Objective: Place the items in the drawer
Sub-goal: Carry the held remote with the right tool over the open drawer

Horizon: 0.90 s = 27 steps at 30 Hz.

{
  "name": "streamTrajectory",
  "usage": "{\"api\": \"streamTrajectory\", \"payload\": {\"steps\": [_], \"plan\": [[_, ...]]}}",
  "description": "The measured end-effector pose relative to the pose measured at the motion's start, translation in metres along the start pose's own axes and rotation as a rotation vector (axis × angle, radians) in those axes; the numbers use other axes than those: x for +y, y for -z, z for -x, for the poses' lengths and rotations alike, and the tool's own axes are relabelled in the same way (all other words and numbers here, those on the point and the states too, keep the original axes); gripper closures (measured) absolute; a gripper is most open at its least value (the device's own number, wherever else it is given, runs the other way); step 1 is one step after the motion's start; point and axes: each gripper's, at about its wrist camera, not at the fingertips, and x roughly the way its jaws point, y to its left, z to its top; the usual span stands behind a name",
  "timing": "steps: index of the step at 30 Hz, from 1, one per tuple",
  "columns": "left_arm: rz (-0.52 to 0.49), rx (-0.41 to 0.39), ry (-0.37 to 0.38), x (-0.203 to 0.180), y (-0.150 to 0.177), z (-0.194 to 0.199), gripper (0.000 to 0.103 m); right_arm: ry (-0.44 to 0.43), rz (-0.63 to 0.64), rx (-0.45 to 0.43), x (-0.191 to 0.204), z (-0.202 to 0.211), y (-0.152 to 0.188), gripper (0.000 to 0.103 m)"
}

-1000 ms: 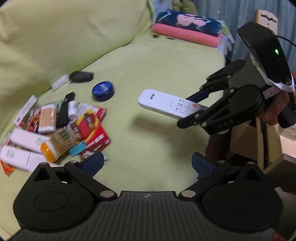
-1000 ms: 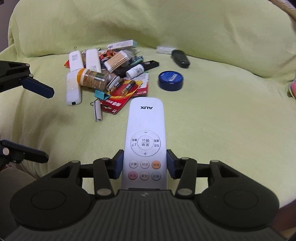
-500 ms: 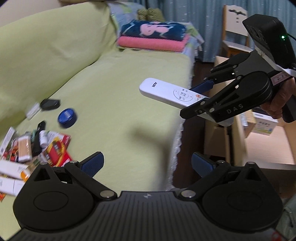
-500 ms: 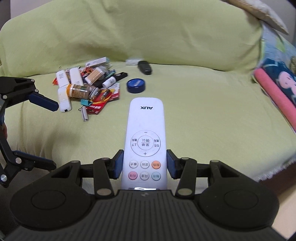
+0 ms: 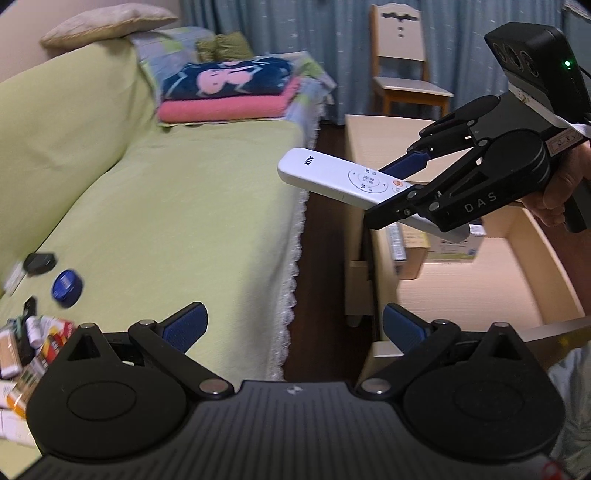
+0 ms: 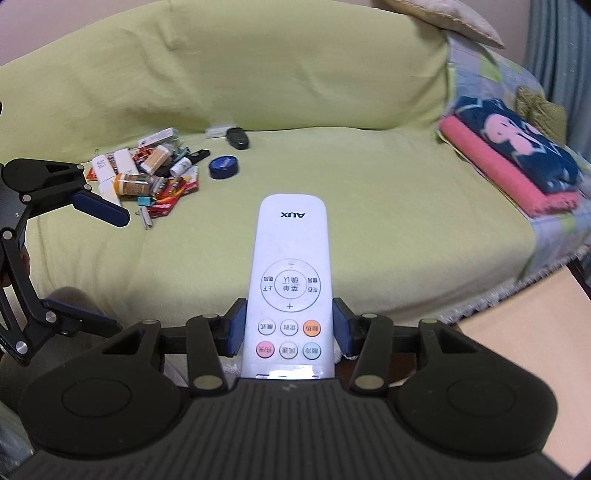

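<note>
Remote (image 6: 290, 273): white, slim, AUX logo, orange btn.

One white remote (image 6: 291, 258), just the one. Two tools: right tool (image 6: 289, 310), left tool (image 5: 293, 308). One blue tin (image 6: 223, 167), round and alone. One black fob (image 6: 237, 137) just behind the blue tin. One small white packet (image 6: 216, 131) next to that, farther from the tin. Left of the blue tin, one jumbled pile (image 6: 147, 177): one orange-capped jar (image 6: 133, 184), one box of toothpicks (image 6: 155, 162), three white tubes (image 6: 101, 168) by best count, rest too tangled to number. Far right of the tin, two folded blankets: one navy blanket (image 6: 517, 147) on one pink blanket (image 6: 498, 173). One cushion (image 5: 107, 22). One wooden chair (image 5: 400, 74). One open drawer (image 5: 480, 295).
</note>
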Motion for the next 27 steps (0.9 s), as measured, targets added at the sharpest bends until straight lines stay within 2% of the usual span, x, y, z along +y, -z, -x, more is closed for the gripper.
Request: {"api": "streamTrajectory", "payload": {"steps": [15, 21, 27], "plan": [[-0.077, 0.028, 0.078, -0.048, -0.022, -0.027, 0.001, 0.075, -0.092, 0.035, -0.047, 0.058, 0.067, 0.059], [-0.084, 0.057, 0.078, -0.056, -0.024, -0.036, 0.001, 0.019, -0.082, 0.087, -0.051, 0.058, 0.095, 0.059], [-0.089, 0.073, 0.070, -0.061, -0.025, -0.039, 0.001, -0.038, -0.069, 0.149, -0.053, 0.039, 0.126, 0.059]]}}
